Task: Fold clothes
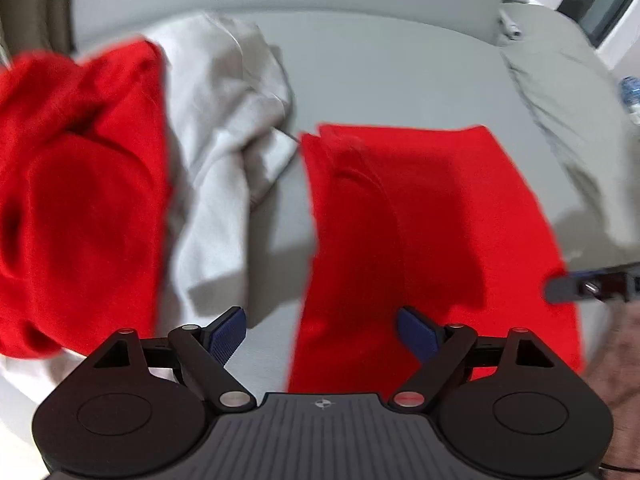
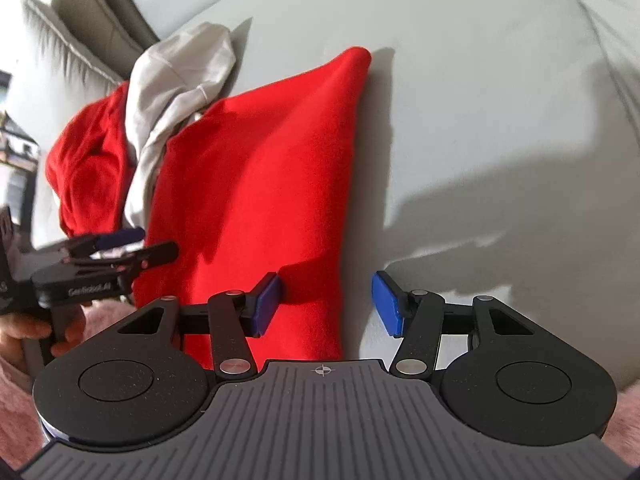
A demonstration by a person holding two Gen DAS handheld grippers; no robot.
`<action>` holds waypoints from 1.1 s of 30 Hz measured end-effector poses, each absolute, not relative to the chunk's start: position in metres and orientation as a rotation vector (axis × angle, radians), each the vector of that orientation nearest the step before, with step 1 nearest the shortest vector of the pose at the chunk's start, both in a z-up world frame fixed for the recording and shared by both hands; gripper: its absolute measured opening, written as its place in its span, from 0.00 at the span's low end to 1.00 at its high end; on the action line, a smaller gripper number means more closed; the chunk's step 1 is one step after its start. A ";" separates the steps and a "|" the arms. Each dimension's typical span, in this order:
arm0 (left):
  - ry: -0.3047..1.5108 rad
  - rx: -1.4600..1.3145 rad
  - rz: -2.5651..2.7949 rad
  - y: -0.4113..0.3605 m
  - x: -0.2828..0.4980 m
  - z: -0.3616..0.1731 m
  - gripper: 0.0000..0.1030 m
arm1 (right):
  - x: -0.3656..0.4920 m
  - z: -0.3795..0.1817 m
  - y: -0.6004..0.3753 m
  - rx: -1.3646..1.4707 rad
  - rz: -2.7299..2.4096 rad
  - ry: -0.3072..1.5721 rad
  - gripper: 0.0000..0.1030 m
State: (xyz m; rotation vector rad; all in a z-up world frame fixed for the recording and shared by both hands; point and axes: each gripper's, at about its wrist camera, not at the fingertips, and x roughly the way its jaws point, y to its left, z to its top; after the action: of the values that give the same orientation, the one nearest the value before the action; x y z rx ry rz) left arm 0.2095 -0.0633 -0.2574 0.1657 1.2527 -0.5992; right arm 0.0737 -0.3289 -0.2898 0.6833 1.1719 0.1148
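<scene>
Far left on the grey sofa seat (image 1: 380,80) sits a crumpled red garment (image 1: 80,184), unfolded, with a pale grey garment (image 1: 224,128) bunched against its right side, both well apart from the work; next comes the folded red cloth (image 1: 420,216), lying flat as a long panel in the middle of the seat, near end towards the person. Left gripper (image 1: 320,332) hovers over that cloth's near left edge, jaws wide apart and empty, left pad over bare seat, right pad over red. Right gripper (image 2: 332,304) hangs over the near right edge, jaws roughly half spread with nothing pinched, left pad over red, right pad over grey seat. Step looks like taking both near corners for the next fold: each pair should straddle an edge, drop low, bite all layers, lift together, carry evenly to the far end so corners match. Cloth's left edge has only a narrow strip before the grey garment; right side is open seat up to a cushion (image 1: 560,92), so drift rightward if anything
</scene>
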 end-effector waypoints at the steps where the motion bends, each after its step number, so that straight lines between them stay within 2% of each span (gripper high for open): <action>1: 1.269 0.159 -0.630 -0.064 0.208 -0.259 0.78 | 0.074 -0.292 -0.331 0.705 0.132 1.164 0.54; 8: 1.298 0.099 -0.651 -0.074 0.216 -0.273 0.89 | 0.081 -0.308 -0.335 0.806 0.227 1.168 0.51; 12: 1.303 0.092 -0.686 -0.089 0.216 -0.274 0.87 | 0.086 -0.315 -0.335 0.842 0.231 1.161 0.47; 15: 1.313 0.083 -0.716 -0.093 0.215 -0.272 0.77 | 0.087 -0.317 -0.335 0.849 0.225 1.147 0.44; 17: 1.322 0.043 -0.726 -0.085 0.218 -0.271 0.65 | 0.086 -0.317 -0.334 0.851 0.234 1.140 0.44; 19: 1.337 -0.015 -0.721 -0.073 0.224 -0.271 0.44 | 0.087 -0.316 -0.332 0.847 0.232 1.135 0.43; 21: 1.358 -0.085 -0.712 -0.061 0.229 -0.273 0.43 | 0.087 -0.316 -0.332 0.842 0.229 1.133 0.43; 26: 1.365 -0.076 -0.659 -0.063 0.234 -0.273 0.54 | 0.088 -0.313 -0.333 0.832 0.209 1.147 0.41; 28: 1.335 0.014 -0.638 -0.071 0.228 -0.266 0.67 | 0.088 -0.309 -0.332 0.810 0.202 1.148 0.41; 32: 1.315 0.064 -0.630 -0.078 0.217 -0.267 0.70 | 0.086 -0.305 -0.332 0.770 0.188 1.149 0.43; 33: 1.316 0.041 -0.629 -0.078 0.217 -0.270 0.74 | 0.086 -0.307 -0.332 0.782 0.185 1.147 0.43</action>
State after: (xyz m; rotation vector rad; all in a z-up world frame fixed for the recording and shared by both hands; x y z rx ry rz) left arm 0.2169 -0.0779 -0.2697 0.0411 1.3158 -0.6294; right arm 0.0860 -0.3325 -0.3071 0.7816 1.1472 0.1846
